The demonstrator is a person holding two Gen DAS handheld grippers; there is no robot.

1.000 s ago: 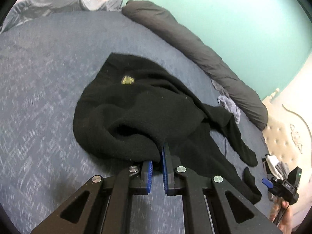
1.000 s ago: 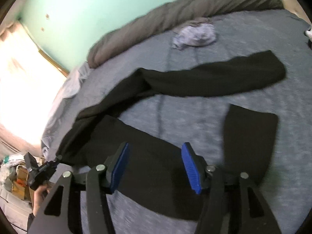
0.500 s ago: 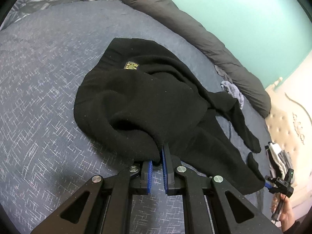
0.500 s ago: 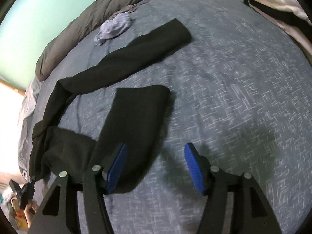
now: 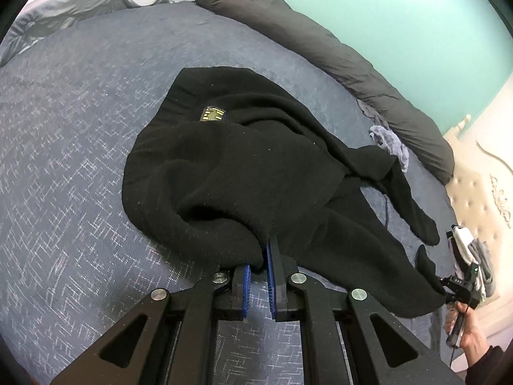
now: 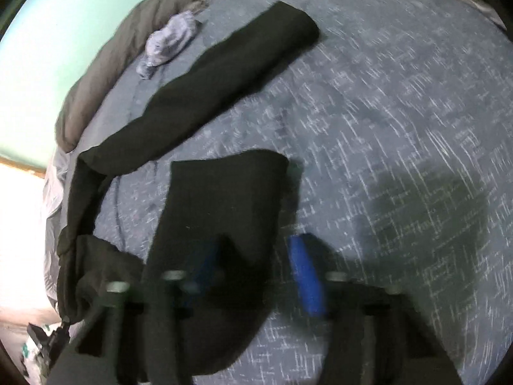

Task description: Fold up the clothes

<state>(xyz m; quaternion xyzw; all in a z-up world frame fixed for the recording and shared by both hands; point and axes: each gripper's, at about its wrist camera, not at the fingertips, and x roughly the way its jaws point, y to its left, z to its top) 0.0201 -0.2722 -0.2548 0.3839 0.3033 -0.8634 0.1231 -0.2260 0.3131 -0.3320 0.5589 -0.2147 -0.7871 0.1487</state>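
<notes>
The bed (image 5: 64, 147) carries a black sweater (image 5: 243, 166), spread ahead of the left claw (image 5: 258, 266), which is clamped on its hem. The right claw (image 6: 253, 276), blurred, has just been closing with a sleeve (image 6: 221, 211) between its pads; whether it grips, I cannot tell.

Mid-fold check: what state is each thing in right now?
Black sweater: crumpled on the bed, unfolded.
Left gripper: shut on the black sweater's hem.
Right gripper: jaws just closing, pads not yet together, near sleeve between them.
Far sleeve: lying straight, flat.
Grey garment: crumpled, untouched.
</notes>
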